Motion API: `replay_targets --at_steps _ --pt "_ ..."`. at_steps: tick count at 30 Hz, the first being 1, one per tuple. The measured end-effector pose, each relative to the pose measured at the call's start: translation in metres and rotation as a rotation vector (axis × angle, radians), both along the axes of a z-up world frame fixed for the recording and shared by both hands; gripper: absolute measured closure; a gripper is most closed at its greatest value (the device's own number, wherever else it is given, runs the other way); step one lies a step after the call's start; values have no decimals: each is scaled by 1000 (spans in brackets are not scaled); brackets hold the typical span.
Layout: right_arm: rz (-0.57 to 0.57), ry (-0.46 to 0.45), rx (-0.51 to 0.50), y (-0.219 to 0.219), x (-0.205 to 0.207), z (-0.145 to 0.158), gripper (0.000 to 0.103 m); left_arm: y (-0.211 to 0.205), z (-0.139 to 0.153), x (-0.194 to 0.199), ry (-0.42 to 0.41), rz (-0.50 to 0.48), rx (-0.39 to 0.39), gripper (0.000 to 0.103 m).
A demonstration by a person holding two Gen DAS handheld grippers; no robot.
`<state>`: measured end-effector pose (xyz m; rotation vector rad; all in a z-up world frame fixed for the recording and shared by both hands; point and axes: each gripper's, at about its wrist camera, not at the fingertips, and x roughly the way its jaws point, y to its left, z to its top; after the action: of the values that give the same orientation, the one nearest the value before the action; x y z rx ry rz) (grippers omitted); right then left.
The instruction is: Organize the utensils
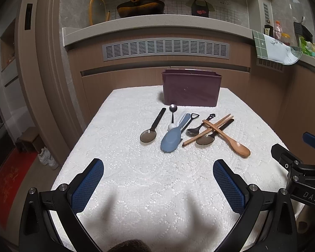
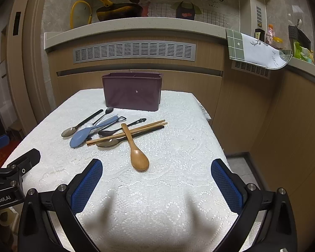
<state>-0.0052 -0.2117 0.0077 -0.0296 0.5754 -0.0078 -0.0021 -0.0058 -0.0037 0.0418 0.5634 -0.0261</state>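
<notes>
A pile of utensils lies mid-table on the white lace cloth point(image 1: 149, 180): a blue rice paddle point(image 1: 170, 139) point(image 2: 81, 136), a wooden spoon point(image 1: 231, 139) point(image 2: 136, 153) across wooden chopsticks point(image 1: 205, 131) point(image 2: 128, 132), dark translucent spoons point(image 1: 150, 133) point(image 2: 109, 142), a small metal spoon point(image 1: 173, 110) and a black spoon point(image 1: 199, 127). Behind them stands a dark purple holder box point(image 1: 191, 89) point(image 2: 132, 91). My left gripper point(image 1: 158, 185) is open, short of the pile. My right gripper point(image 2: 157, 185) is open too, just short of the wooden spoon's bowl. Both hold nothing.
The table's edges drop off left and right, with a red mat point(image 1: 12, 180) and white shoes point(image 1: 47, 157) on the floor at left. Wooden cabinets point(image 2: 273, 113) and a counter with a hanging towel point(image 2: 254, 48) rise behind and to the right.
</notes>
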Motion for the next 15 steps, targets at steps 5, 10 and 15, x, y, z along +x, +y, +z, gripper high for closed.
replay_targets --at_steps 5,10,15 --pt "0 0 0 0 0 0 0 -1 0 -1 0 -3 0 0" --pt "-1 2 2 -1 -1 1 0 -2 -1 -2 4 -6 1 0" --pt "-1 3 2 -1 -1 1 0 -1 -2 -3 10 -10 2 0"
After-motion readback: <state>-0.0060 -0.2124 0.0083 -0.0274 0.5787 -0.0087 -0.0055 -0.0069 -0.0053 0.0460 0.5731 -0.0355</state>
